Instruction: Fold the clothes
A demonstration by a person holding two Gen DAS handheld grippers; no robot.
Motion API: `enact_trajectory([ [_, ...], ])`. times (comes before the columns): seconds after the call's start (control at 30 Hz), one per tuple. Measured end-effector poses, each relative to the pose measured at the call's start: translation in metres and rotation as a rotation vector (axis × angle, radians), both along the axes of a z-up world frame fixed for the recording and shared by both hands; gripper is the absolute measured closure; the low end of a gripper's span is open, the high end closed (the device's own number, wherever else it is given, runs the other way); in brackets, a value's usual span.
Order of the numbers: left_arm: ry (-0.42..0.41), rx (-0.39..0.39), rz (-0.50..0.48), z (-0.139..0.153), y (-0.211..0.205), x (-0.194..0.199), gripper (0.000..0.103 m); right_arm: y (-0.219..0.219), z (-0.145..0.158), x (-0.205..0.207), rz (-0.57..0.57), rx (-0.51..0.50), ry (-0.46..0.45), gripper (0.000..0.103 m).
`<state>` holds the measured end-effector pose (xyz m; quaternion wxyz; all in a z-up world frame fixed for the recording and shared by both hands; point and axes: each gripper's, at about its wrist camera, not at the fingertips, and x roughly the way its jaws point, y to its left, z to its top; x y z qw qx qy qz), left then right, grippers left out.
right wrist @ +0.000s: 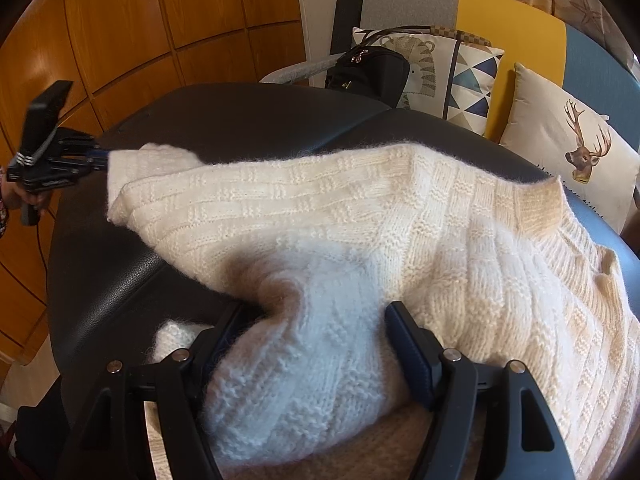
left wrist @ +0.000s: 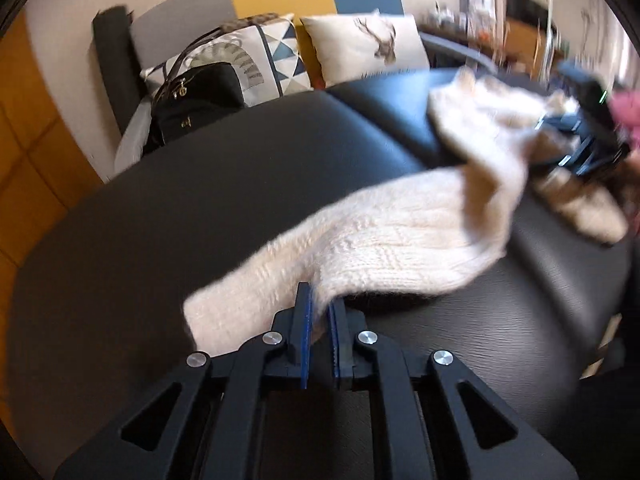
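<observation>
pinching the end of a sleeve [right wrist: 152, 168], the left gripper [left wrist: 320, 312] has its blue pads pressed together on the knit near the cuff, the cloth caught between them. that sleeve runs off to the right toward the body of the cream sweater [right wrist: 460, 240], which lies spread over a black leather seat [left wrist: 200, 184]. at the left edge of the right wrist view a hand [right wrist: 16, 196] carries this gripper, well out from the body of the garment.

further right, the right gripper [right wrist: 316, 312] stands with its jaws spread wide around a thick bunched fold of the sweater; i cannot tell whether the pads actually press it or only flank it.

behind, a black bag [right wrist: 368, 72] and two cushions [right wrist: 560, 148] lean on the sofa back.

judging by this, the step in hand is folding the left sleeve in. the next move calls for carrying the cuff across onto the chest, keeping the knit flat, while the right side holds the body steady.
</observation>
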<state>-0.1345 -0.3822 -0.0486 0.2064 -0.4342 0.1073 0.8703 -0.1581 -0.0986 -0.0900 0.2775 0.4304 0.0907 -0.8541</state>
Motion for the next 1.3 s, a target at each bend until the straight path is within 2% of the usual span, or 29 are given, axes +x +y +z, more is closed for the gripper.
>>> enact_trajectory([
  [0.03, -0.025, 0.052, 0.002, 0.007, -0.003, 0.005, 0.095, 0.0, 0.0, 0.0, 0.001, -0.002, -0.001, 0.03],
  [0.07, -0.066, 0.14, 0.0, 0.018, -0.006, 0.014, 0.096, 0.001, 0.0, -0.001, 0.001, -0.004, -0.001, 0.03],
  [0.2, -0.11, 0.385, -0.033, 0.059, -0.016, 0.045, 0.096, 0.001, 0.0, -0.002, 0.001, -0.009, -0.002, 0.03],
  [0.33, -0.107, 0.426, 0.021, 0.076, -0.025, 0.046, 0.095, 0.003, 0.0, 0.0, 0.002, -0.01, -0.002, 0.03],
  [0.37, -0.128, 0.358, 0.068, 0.068, -0.023, 0.042, 0.095, 0.003, 0.0, 0.0, 0.002, -0.01, -0.002, 0.03],
  [0.43, -0.166, 0.323, 0.115, 0.05, -0.018, 0.039, 0.095, 0.002, 0.0, 0.0, 0.001, -0.005, -0.002, 0.03],
  [0.5, -0.192, 0.298, 0.125, 0.034, -0.003, 0.042, 0.085, 0.001, 0.0, 0.0, 0.001, 0.0, 0.0, 0.03],
  [0.57, -0.156, 0.24, 0.102, 0.029, 0.018, 0.058, 0.062, 0.0, 0.0, 0.0, 0.001, 0.001, 0.0, 0.03],
  [0.6, -0.131, 0.226, 0.099, 0.029, 0.025, 0.066, 0.056, 0.0, 0.0, 0.0, 0.001, 0.0, 0.0, 0.03],
  [0.63, -0.109, 0.217, 0.096, 0.029, 0.031, 0.074, 0.044, 0.001, 0.0, 0.0, 0.001, -0.002, -0.001, 0.03],
  [0.73, -0.04, 0.292, 0.111, 0.036, 0.04, 0.099, 0.023, 0.0, -0.001, -0.002, 0.002, -0.003, -0.003, 0.029],
  [0.77, -0.021, 0.292, 0.122, 0.036, 0.037, 0.101, 0.02, 0.0, -0.001, -0.002, 0.003, -0.002, -0.003, 0.029],
  [0.83, 0.016, 0.255, 0.138, 0.035, 0.042, 0.105, 0.02, -0.001, -0.001, -0.002, 0.003, 0.0, -0.002, 0.029],
  [0.97, -0.002, -0.052, 0.183, 0.002, 0.064, 0.09, 0.02, -0.003, -0.001, -0.003, 0.003, 0.008, 0.001, 0.028],
  [1.0, -0.021, -0.085, 0.177, -0.007, 0.07, 0.085, 0.02, -0.003, -0.001, -0.003, 0.003, 0.008, 0.002, 0.028],
  [1.03, -0.042, -0.113, 0.17, -0.016, 0.075, 0.081, 0.024, -0.004, -0.001, -0.002, 0.003, 0.009, 0.003, 0.028],
  [1.07, -0.075, -0.083, 0.16, -0.02, 0.077, 0.077, 0.055, -0.004, -0.001, -0.002, 0.003, 0.01, 0.004, 0.028],
  [1.1, -0.109, -0.044, 0.15, -0.024, 0.079, 0.073, 0.076, -0.004, -0.001, -0.002, 0.002, 0.012, 0.005, 0.028],
  [1.13, -0.131, 0.018, 0.167, -0.02, 0.077, 0.07, 0.086, -0.004, -0.001, -0.002, 0.002, 0.014, 0.007, 0.028],
  [1.2, -0.182, 0.21, 0.17, -0.002, 0.069, 0.065, 0.09, -0.005, -0.001, -0.003, 0.002, 0.016, 0.009, 0.028],
  [1.23, -0.179, 0.284, 0.165, 0.009, 0.064, 0.065, 0.09, -0.005, -0.001, -0.003, 0.002, 0.016, 0.009, 0.028],
  [1.3, -0.164, 0.517, 0.178, 0.039, 0.04, 0.063, 0.09, -0.005, -0.001, -0.002, 0.002, 0.016, 0.009, 0.028],
])
